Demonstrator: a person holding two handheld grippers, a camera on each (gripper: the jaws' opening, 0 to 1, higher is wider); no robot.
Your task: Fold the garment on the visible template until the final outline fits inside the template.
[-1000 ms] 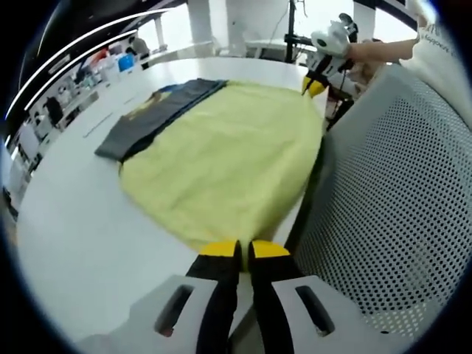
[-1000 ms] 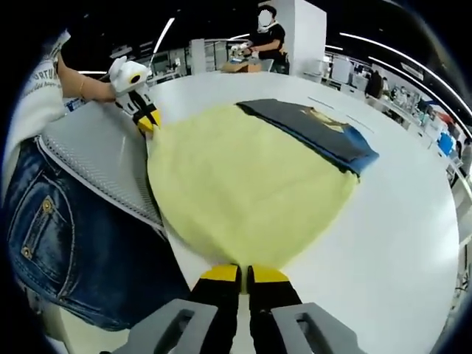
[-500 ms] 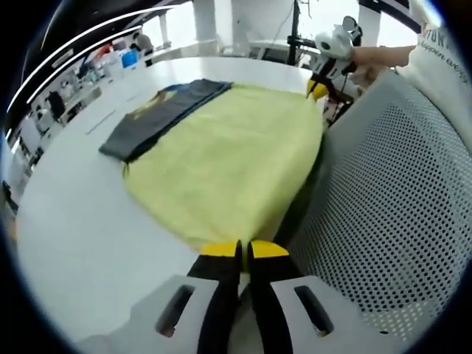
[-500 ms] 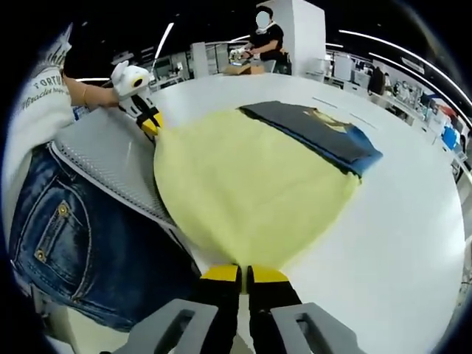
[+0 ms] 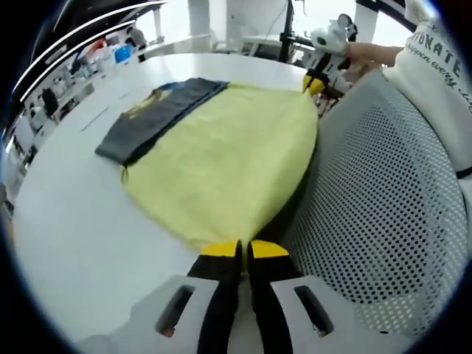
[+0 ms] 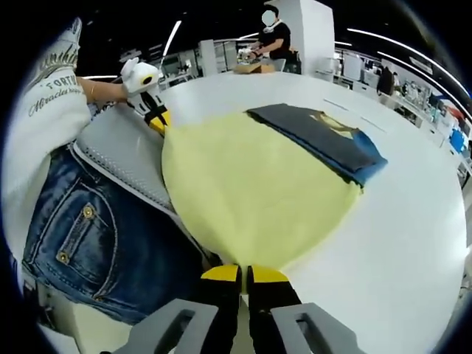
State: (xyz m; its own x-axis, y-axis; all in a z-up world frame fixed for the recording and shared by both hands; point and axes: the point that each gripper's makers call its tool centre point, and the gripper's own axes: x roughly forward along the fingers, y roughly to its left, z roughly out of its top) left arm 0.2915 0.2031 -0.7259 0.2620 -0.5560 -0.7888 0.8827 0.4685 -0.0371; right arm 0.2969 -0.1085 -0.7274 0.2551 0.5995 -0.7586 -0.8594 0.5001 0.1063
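Note:
A wide yellow cloth (image 5: 228, 158) lies spread on the white table (image 5: 74, 228). A folded dark grey garment (image 5: 151, 118) with a blue patch rests along its far edge, also seen as the dark garment (image 6: 321, 140) in the right gripper view. My left gripper (image 5: 236, 251) is shut on one near corner of the yellow cloth. My right gripper (image 6: 237, 274) is shut on the other near corner of the yellow cloth (image 6: 251, 192). Each gripper appears in the other's view, the right gripper (image 5: 317, 82) and the left gripper (image 6: 157, 118), yellow tips at the cloth's corner.
A grey perforated panel (image 5: 376, 206) stands against the table's near edge, next to the person's jeans (image 6: 88, 228) and white sleeve (image 5: 435, 59). Another person (image 6: 279, 40) stands behind the table by a box. Shelves and desks ring the room.
Both views have shifted slightly with the hands. The yellow cloth's near edge sits a little closer to the table's edge and the perforated panel. Both grippers keep their hold.

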